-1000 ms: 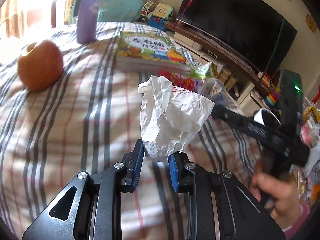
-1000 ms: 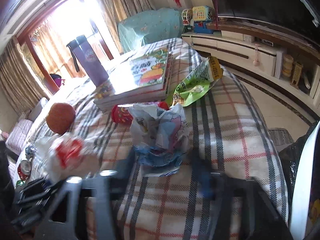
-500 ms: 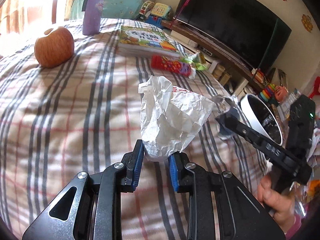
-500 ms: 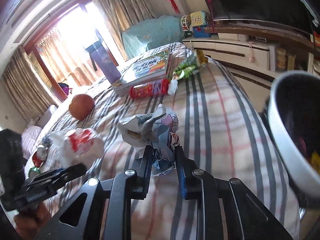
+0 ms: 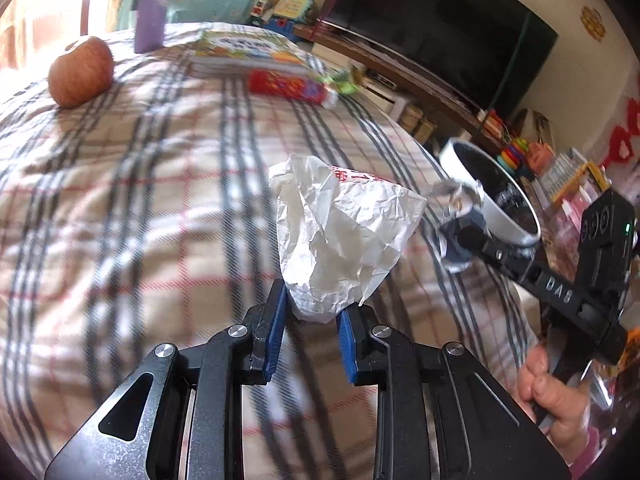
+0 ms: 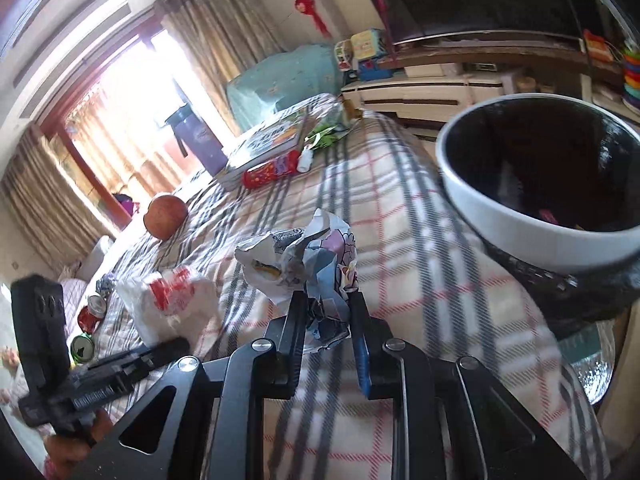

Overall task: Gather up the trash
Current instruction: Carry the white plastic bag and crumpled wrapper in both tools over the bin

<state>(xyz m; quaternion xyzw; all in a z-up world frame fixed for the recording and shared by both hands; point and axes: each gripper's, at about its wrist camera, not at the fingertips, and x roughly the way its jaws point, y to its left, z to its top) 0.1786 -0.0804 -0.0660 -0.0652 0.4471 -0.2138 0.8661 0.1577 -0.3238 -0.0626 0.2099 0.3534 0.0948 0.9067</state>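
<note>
The left gripper (image 5: 310, 316) is closed on the lower end of a crumpled white paper (image 5: 340, 240), held above the checked blanket (image 5: 120, 200). The right gripper (image 6: 326, 320) pinches a printed wrapper (image 6: 308, 256) in the same way. Both are light, soft and easily crushed, so a grip at the bunched end seems safe. The bin (image 6: 536, 236) stands just beside the bed, nothing between. Farther away lie a red packet (image 5: 286, 84), an apple (image 5: 80, 72), a book (image 5: 248, 48) and what is probably a purple bottle (image 5: 150, 20).
</note>
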